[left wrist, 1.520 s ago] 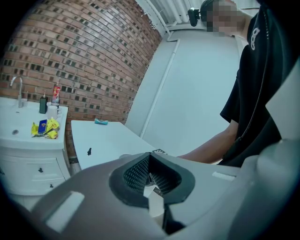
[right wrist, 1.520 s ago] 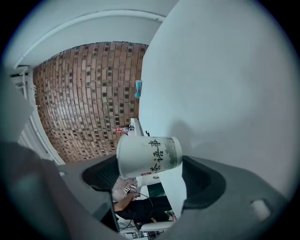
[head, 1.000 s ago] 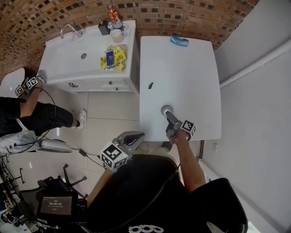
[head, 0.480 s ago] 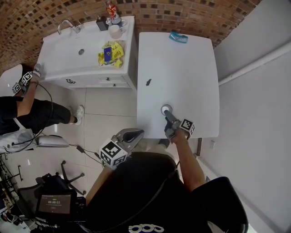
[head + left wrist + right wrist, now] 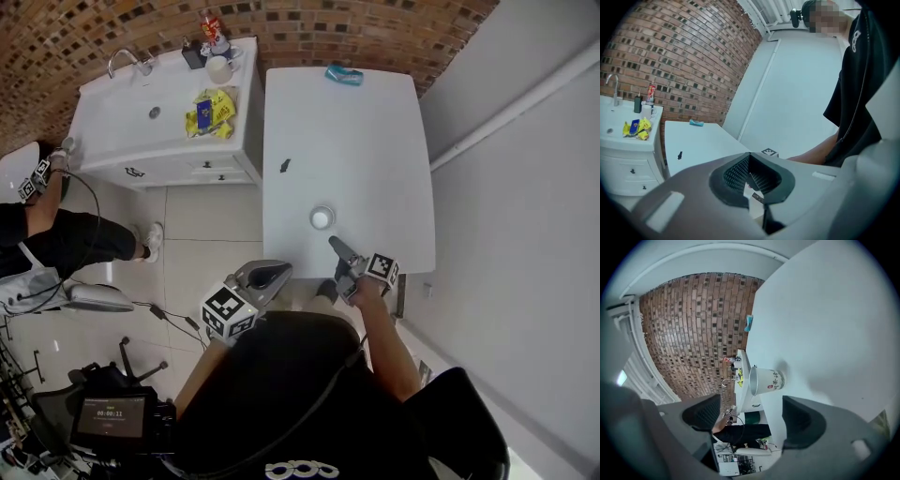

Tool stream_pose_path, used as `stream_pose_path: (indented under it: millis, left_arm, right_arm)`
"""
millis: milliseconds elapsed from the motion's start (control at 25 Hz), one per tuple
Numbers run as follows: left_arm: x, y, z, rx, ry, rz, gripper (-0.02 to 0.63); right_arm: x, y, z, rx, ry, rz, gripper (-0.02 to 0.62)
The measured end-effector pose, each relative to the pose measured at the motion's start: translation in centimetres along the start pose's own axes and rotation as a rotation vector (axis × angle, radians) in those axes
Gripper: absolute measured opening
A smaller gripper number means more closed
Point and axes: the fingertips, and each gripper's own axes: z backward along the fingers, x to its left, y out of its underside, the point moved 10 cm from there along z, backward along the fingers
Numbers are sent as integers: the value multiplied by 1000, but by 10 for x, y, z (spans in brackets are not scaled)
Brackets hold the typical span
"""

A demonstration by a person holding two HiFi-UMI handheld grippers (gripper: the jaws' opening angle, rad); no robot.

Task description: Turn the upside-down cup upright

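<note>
The white surface (image 5: pixel 375 122) carries only small items. Left claw (image 5: pixel 277 273) hangs off its front edge, jaws together and empty, apparently unneeded. Right claw (image 5: pixel 335 245) stands wide, just beside the cup (image 5: pixel 322 217) near that edge, not touching it. The cup is white with a printed motif, mouth up, seemingly righted.

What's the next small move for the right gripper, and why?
Probably draw the right gripper back off the table: the cup already stands mouth-up there, and the open jaws are clear of it, with nothing between them.
</note>
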Motion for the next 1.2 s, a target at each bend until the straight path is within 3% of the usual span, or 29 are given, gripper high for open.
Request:
stream_pose_path:
  millis: [360,600,800,1000,1120,1200]
  left_arm:
    - [-68,27,-26,25,-12,11,15]
    - [-107,58,-31,95,47,-26,15]
    - [-121,65,-17,107,84,-57,15]
    - [-140,84,12,84,147,-86,15]
    - [-150,100,48,46,140,-78,15]
    - [-149,111,77,3,118,-65,15]
  right_arm:
    - [19,20,90,53,-36,185,400]
    - [7,52,151,59,-41,253,395]
    - [8,80,189,12,-60,293,286]
    - [24,116,190,-25,-94,353,94]
    - [41,152,184,-32,-91,409,-4]
    - [55,181,174,-44,-82,447,-8]
